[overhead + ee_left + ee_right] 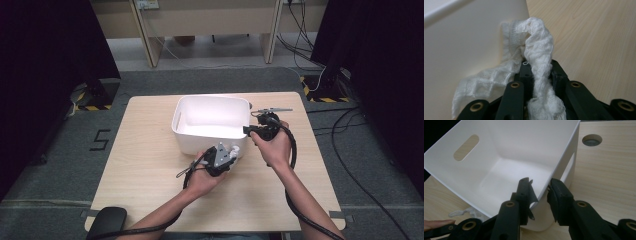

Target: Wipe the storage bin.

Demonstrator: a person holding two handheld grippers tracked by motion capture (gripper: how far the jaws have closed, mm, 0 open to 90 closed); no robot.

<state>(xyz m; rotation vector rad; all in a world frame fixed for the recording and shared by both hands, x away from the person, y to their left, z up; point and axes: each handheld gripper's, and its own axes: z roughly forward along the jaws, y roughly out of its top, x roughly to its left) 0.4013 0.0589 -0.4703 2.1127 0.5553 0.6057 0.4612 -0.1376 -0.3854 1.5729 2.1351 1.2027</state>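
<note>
Cloth (539, 62), white and loosely woven, is clamped between the closed jaws of the left gripper (537, 72). In the left gripper view the cloth rises from between the jaws in a bunched loop, and a flatter strip of it trails down beside the jaws. The loop is pressed against the outer wall of the white tub (461, 50), at the tub's near corner.

In the high view the tub (186, 137) is seen near the middle of the wooden table (145, 170), and everything else is placed around it. The left gripper (231, 152) is held just in front of the tub's near right corner, with a bit of the white cloth (235, 149) showing at its tip against the tub wall. The right gripper (248, 130) is held at the tub's right side, against the rim.

In the right gripper view the tub's rim (554, 173) is straddled by the right gripper (540, 187): one jaw is inside the tub, the other outside, and the corner of the wall passes between them. The jaws are partly closed around the wall; whether the pads press on it cannot be told for certain. The inside of the tub is bare white plastic with a slot handle (466, 147) cut in the far wall. Beyond the tub's left wall, a small heap of the cloth (465, 213) is seen on the table.
</note>
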